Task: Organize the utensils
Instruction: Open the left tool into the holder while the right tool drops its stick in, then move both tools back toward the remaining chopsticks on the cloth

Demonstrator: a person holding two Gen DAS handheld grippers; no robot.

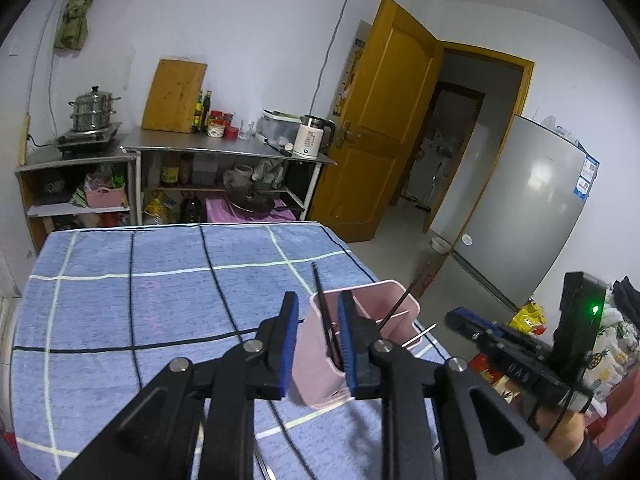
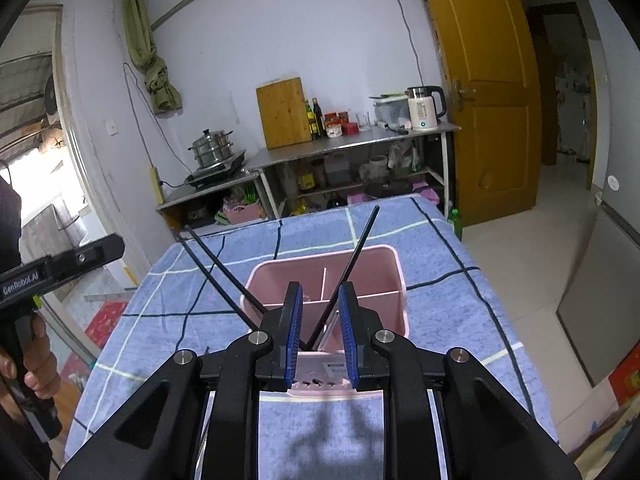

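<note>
Two grippers, left [image 1: 318,344] and right [image 2: 320,334], stand with fingers apart, clamping nothing. A pink caddy [image 2: 362,268] on the checked cloth [image 2: 436,248] lies just beyond both. Black chopsticks [image 2: 354,264] lean in its compartments, one passing between the right fingers untouched.

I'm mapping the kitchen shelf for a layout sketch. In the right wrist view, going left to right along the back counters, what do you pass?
Steel steamer pot → wooden cutting board → dark sauce bottles → red jars → clear glass → white electric kettle → yellow door.
</note>
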